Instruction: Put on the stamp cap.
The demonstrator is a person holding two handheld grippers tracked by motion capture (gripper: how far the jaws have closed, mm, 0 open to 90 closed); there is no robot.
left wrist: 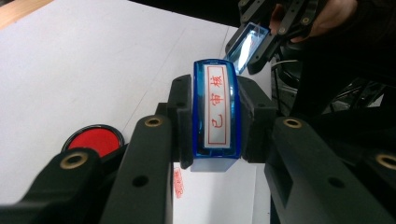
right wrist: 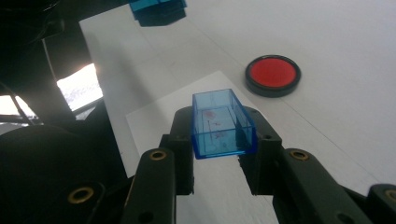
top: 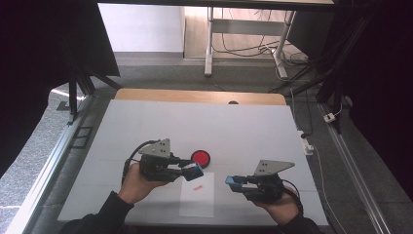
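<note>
A blue stamp with a white label of red characters is clamped between the jaws of my left gripper, held in the air above a white sheet of paper. One red stamp mark lies on the sheet. My right gripper is shut on the stamp's clear blue cap, its open side up, to the right of the sheet. A round red ink pad in a black case sits on the table just beyond the stamp.
The white table top spreads wide beyond the ink pad. A wooden strip runs along its far edge. Metal rails flank the table. Cables lie on the floor to the right.
</note>
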